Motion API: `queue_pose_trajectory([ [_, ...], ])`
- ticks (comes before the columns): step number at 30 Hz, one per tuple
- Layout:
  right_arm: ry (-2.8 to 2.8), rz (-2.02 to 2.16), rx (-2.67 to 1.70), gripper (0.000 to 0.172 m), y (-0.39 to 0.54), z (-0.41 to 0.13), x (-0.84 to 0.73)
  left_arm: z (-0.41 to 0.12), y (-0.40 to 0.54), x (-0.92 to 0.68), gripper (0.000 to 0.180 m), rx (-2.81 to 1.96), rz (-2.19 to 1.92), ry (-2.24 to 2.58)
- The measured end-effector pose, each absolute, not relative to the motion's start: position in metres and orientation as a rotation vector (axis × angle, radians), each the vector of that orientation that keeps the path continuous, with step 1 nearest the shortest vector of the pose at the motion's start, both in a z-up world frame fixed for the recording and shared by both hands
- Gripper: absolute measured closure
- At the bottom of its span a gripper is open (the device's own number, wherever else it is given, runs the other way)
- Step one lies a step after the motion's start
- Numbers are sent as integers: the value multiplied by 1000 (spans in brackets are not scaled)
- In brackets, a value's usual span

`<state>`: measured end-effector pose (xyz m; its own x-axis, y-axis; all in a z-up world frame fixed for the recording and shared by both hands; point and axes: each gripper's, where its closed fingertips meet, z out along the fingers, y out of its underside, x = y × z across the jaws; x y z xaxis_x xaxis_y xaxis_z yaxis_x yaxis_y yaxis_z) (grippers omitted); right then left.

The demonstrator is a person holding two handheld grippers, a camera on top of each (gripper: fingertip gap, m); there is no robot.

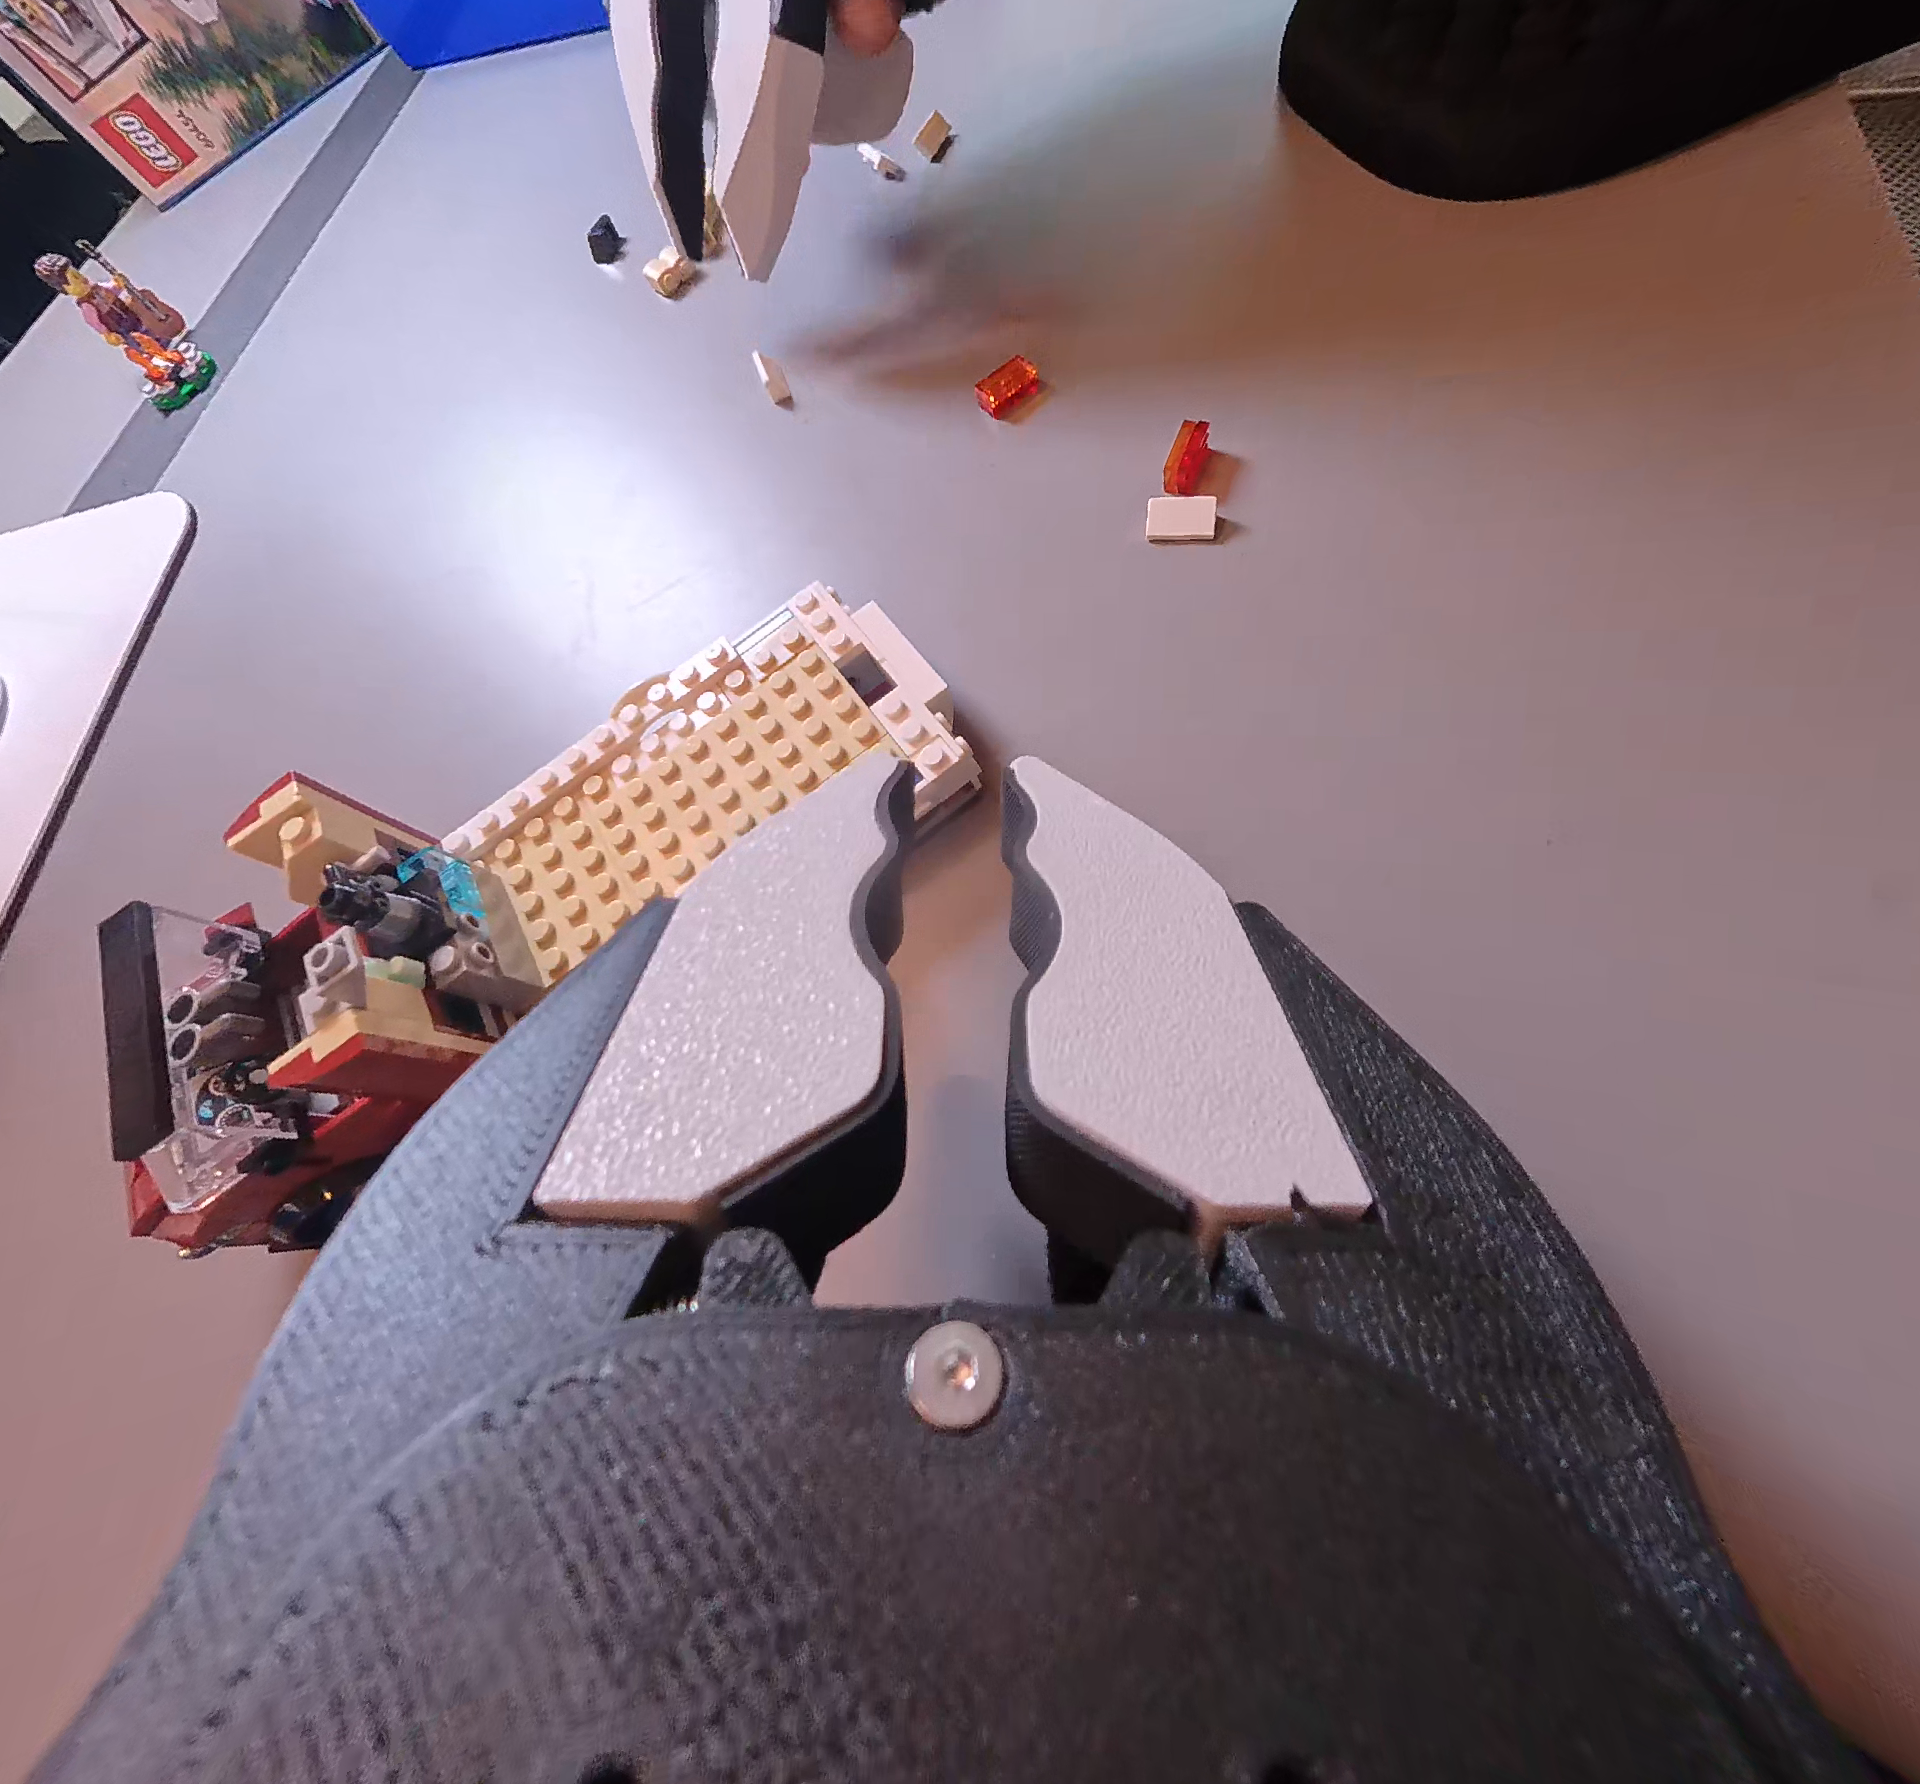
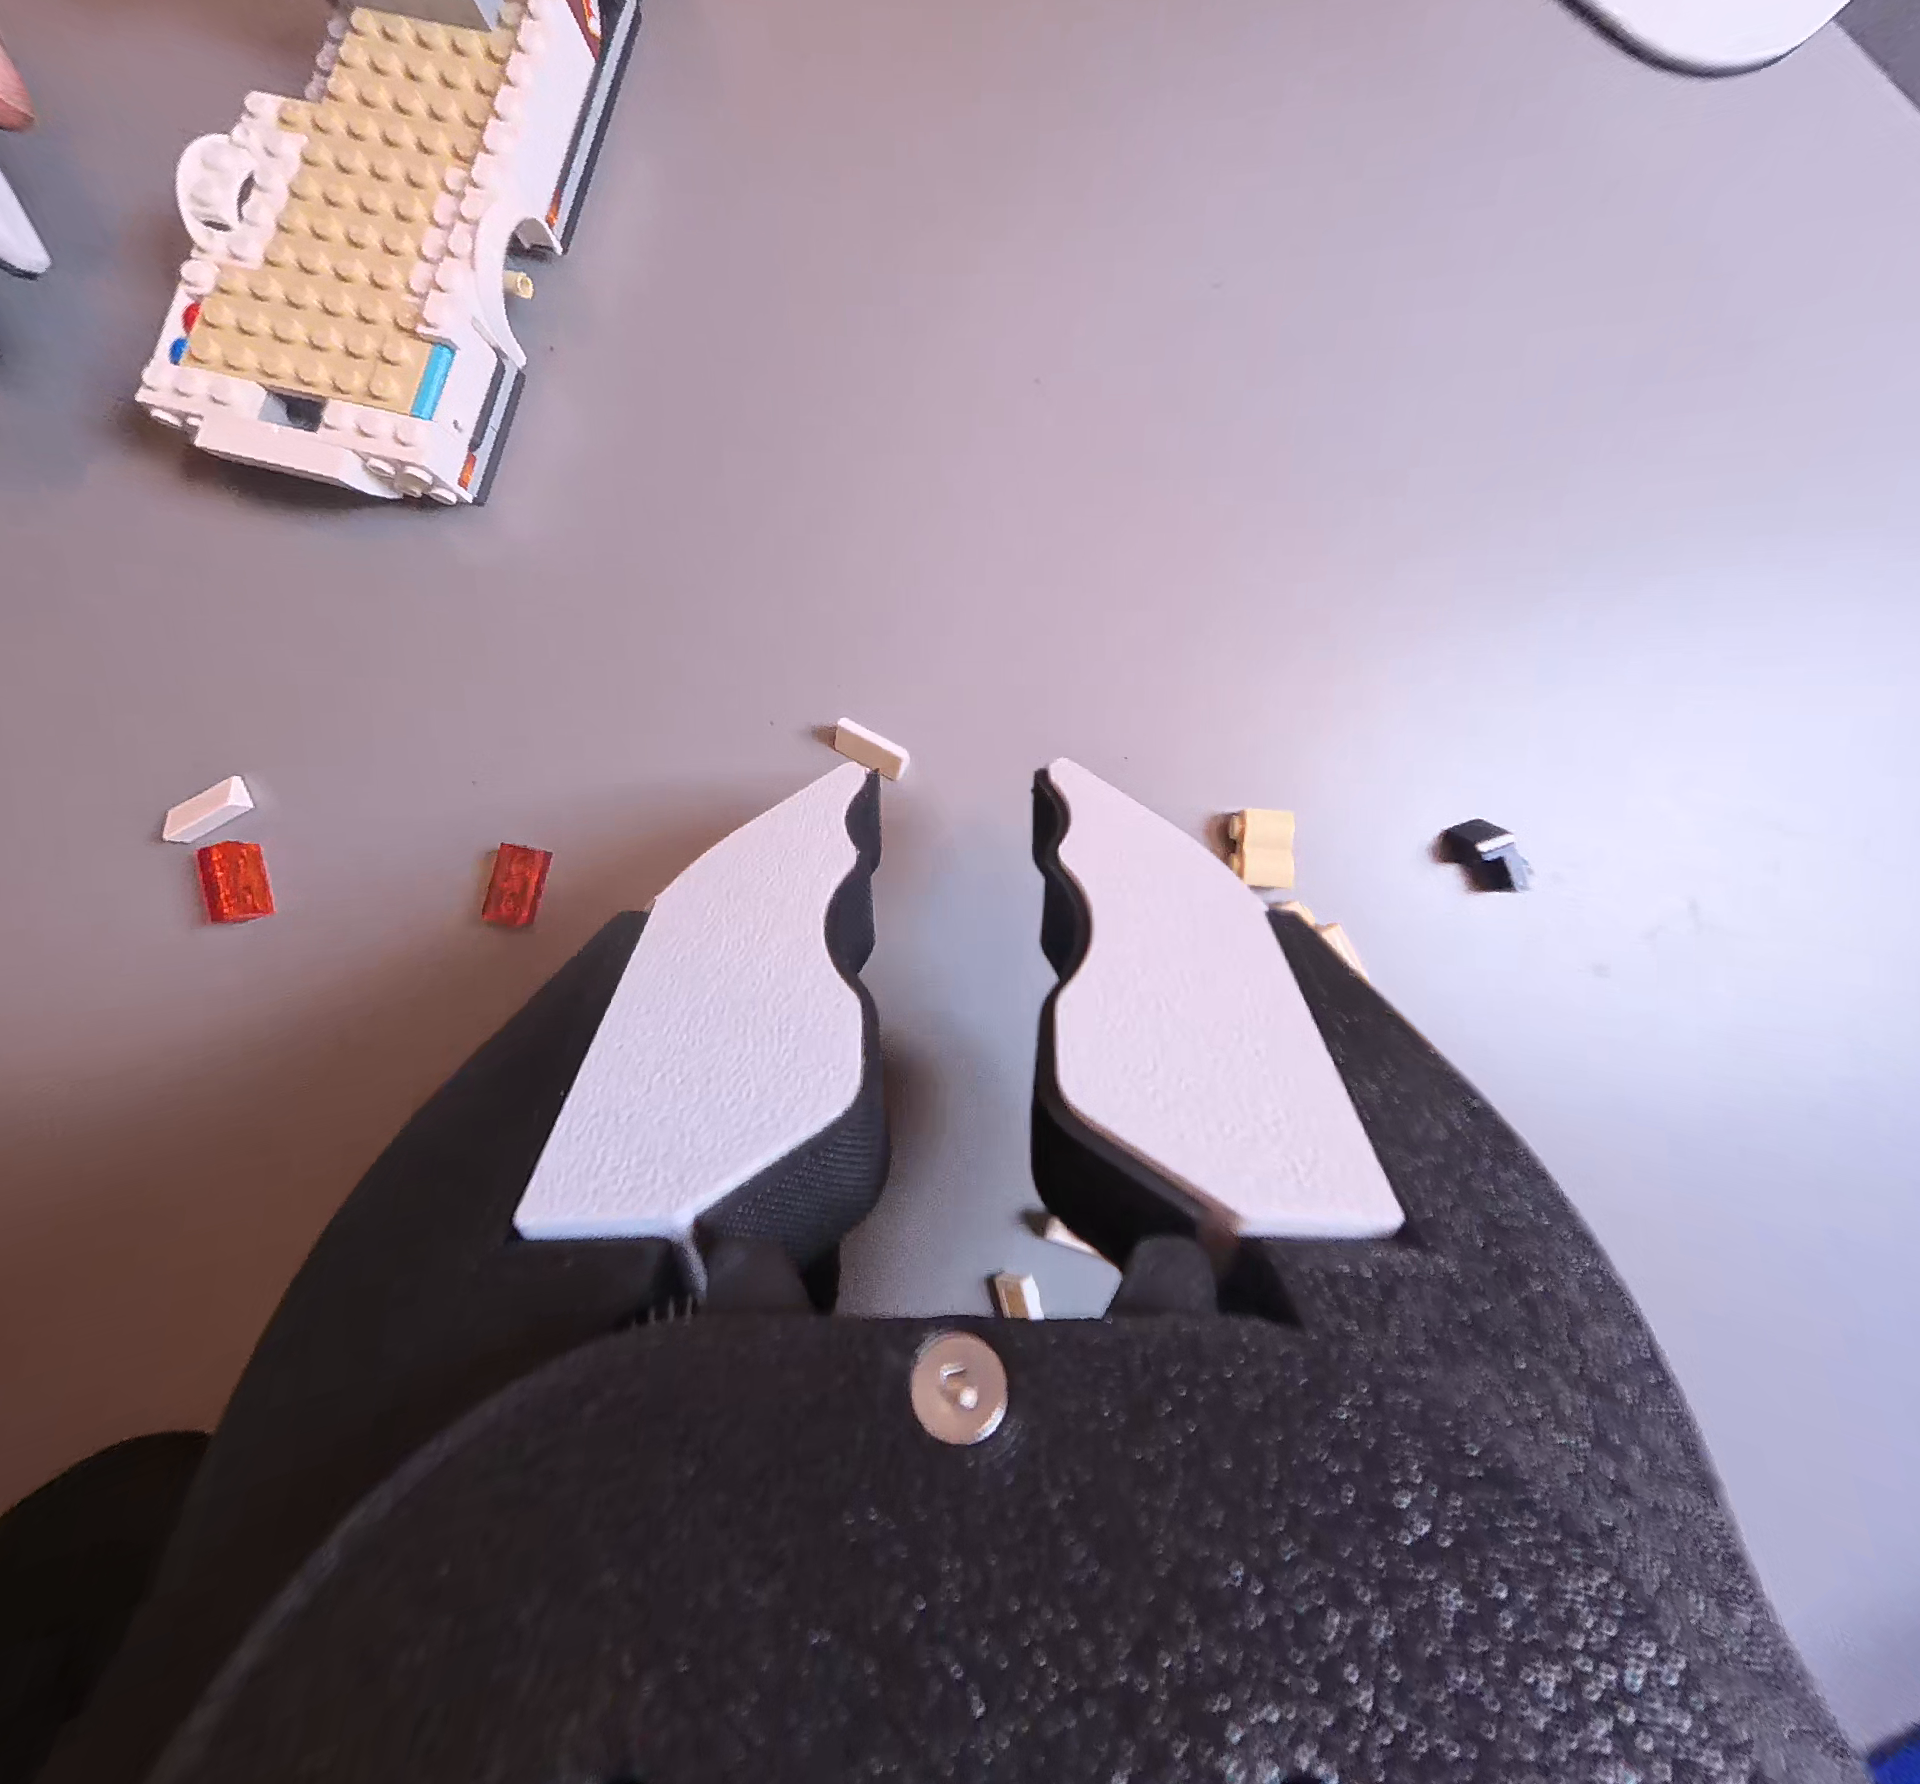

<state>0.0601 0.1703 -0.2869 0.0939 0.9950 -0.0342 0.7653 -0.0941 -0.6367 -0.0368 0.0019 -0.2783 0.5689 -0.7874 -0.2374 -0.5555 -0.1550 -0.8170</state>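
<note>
**A:** Status on my end: both grippers are empty. Left gripper point(image 1: 956, 768) has its jaws parted, with nothing between the pads but bare grey table point(image 1: 1455, 799). Its left fingertip sits just at the rear corner of the brick-built camper van point(image 1: 727, 778), the white end of the tan studded floor. Can't tell if it's touching or only overlapping in view.

**B:** And the right?

**A:** Right gripper point(image 2: 956, 773) is released too, gap clear, low over the table among loose parts. A small white tile point(image 2: 871, 747) lies just beyond the left fingertip, off the centreline and not between the pads. A tan round-sided brick point(image 2: 1259, 844) is just outside the right finger. Two trans-orange plates point(image 2: 516, 883) point(image 2: 235, 882) and a white slope piece point(image 2: 208, 807) are off to the left, a black clip piece point(image 2: 1486, 849) well right.

**B:** Risks?

**A:** My read: the white tile is thin and flat, so a finger coming down on its edge would likely flick or slide it. More small pieces lie under the right gripper's body point(image 2: 1013, 1293) where I barely see them, easy to sweep. On the left, any sideways nudge could shove the van, which looks unanchored, with small parts on the dark-red cab end point(image 1: 312, 1038).
</note>
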Motion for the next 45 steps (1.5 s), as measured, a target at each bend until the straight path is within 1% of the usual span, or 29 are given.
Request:
queue_pose_trajectory([
  [4,-1662,661,-1814,144,172,-254,71,-278,2,-37,165,-1836,-287,1095],
  [7,-1718,729,-1757,147,145,-238,85,-277,2,-37,165,-1833,-286,1097],
  [13,-1997,771,-1649,147,37,-273,84,-284,0,-32,165,-1848,-299,1118],
  [17,-2048,758,-1637,147,7,-295,66,-287,-2,-28,165,-1849,-290,1142],
  [22,-2136,647,-1617,145,10,-308,50,-287,-2,-28,165,-1844,-249,1155],
  [24,-2175,655,-1614,155,8,-311,46,-286,-2,-29,165,-1844,-238,1155],
  [26,-2214,655,-1597,156,7,-310,47,-286,-1,-31,165,-1847,-233,1152],
  [28,-2153,688,-1583,155,15,-295,48,-285,-1,-33,166,-1842,-233,1149],
  [31,-1879,636,-1726,155,72,-263,68,-283,-1,-33,166,-1836,-241,1151],
  [32,-1813,538,-1780,155,97,-263,84,-283,-1,-33,166,-1834,-246,1154],
  [34,-1744,341,-1899,155,141,-279,118,-284,-2,-33,166,-1835,-260,1162],
  [35,-1722,327,-1946,155,151,-289,127,-285,-2,-32,166,-1837,-265,1166],
  [37,-1690,397,-1999,149,153,-302,131,-287,-2,-32,166,-1842,-266,1171],
  [40,-1661,324,-1961,141,162,-300,131,-290,-1,-34,166,-1857,-251,1167],
  [42,-1649,382,-1919,141,156,-289,122,-290,0,-35,166,-1862,-251,1158],
  [45,-1741,526,-1838,143,121,-279,99,-292,1,-35,166,-1871,-258,1150],
])
